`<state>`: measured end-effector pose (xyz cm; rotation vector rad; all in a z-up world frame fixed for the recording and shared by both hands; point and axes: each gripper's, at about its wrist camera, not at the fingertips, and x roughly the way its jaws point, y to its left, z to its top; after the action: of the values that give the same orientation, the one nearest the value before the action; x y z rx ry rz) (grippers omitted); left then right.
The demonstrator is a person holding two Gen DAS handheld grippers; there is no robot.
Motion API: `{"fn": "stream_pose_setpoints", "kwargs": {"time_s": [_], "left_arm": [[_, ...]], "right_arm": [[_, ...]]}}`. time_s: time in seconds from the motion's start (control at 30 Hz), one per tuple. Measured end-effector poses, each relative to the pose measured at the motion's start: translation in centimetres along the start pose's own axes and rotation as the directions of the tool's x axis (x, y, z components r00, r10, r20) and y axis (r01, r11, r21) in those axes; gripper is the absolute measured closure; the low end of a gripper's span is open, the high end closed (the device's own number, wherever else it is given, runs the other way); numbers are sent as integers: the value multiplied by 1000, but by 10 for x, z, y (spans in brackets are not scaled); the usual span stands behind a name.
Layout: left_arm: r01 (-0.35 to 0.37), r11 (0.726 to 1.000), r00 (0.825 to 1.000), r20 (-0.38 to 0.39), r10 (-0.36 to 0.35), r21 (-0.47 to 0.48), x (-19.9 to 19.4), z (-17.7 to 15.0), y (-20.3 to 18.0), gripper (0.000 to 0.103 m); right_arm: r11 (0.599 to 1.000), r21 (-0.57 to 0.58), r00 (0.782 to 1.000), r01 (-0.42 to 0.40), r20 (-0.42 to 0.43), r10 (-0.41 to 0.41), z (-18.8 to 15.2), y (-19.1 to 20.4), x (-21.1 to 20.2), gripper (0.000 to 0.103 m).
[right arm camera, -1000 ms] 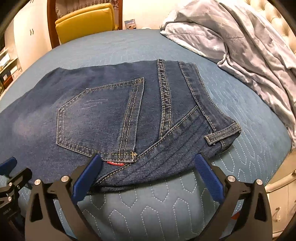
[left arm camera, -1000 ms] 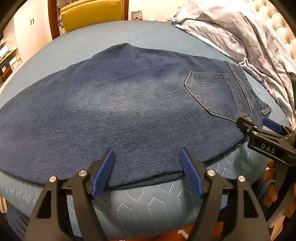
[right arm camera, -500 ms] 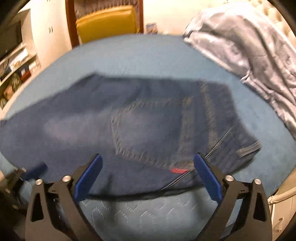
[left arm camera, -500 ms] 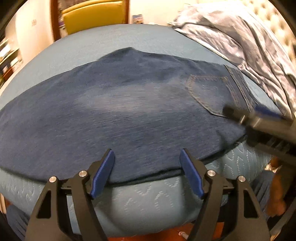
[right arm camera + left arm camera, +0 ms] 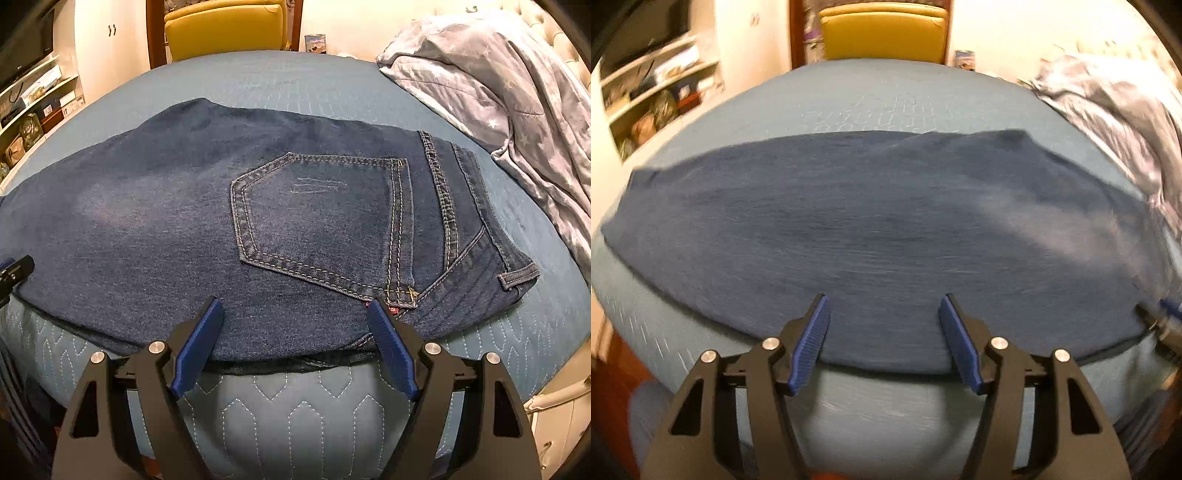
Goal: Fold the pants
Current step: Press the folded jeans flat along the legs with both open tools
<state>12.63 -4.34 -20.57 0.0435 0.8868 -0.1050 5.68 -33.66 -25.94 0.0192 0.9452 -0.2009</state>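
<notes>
Pants [image 5: 879, 236] flat on bed [image 5: 886, 96], just ahead of left gripper [image 5: 884, 343], seen from left wrist. Gripper wide, empty, blue pads over the near hem edge, not biting it. Long axis running left to right across the gripper's line; leg end far to the left, waist end off to the right near right gripper [image 5: 1161, 321], only partly seen at the frame edge. View blurred, so seam detail hard to tell.

From right wrist: pants [image 5: 258, 221] again straight ahead of right gripper [image 5: 295, 343], waist to its right, back pocket [image 5: 321, 221] facing up, belt loop [image 5: 517, 277] at the far right corner. Gripper wide, holding nothing, pads above the near folded edge. Blanket [image 5: 498, 81] heaped beyond and to the right, apart from the denim.

Likely risks: pinching only the top layer, letting the under leg lag and bunch; uneven lift between the two grippers, skewing the fold; dragging quilt along with the denim.
</notes>
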Motion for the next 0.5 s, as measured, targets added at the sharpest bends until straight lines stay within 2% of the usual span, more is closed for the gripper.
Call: {"fn": "stream_pose_setpoints", "kwargs": {"time_s": [0.07,0.13,0.27,0.37,0.43,0.47,0.5], "left_arm": [[2,1000,1000,14,-3,28,-4,-1,17,40],[1,1000,1000,25,-1,2,-6,-2,47,39],[-53,998,998,25,54,-36,-3,3,109,39],[11,994,1000,23,-8,-111,1,11,160,39],[-14,993,999,27,17,-117,1,16,187,39],[-30,992,999,27,33,-126,2,19,204,39],[-51,986,998,26,56,-156,3,22,227,38]], "right_arm": [[1000,-2,1000,-1,-8,1,-3,5,-2,25],[1000,0,1000,-1,-16,1,-3,7,-2,25],[1000,-13,999,29,-21,-29,-2,11,-1,24],[999,-4,998,46,-37,-46,1,12,0,23],[999,-5,997,53,-47,-54,2,12,1,22],[998,-5,997,59,-51,-59,2,11,1,16],[998,7,996,65,-62,-64,3,9,3,16]]}}
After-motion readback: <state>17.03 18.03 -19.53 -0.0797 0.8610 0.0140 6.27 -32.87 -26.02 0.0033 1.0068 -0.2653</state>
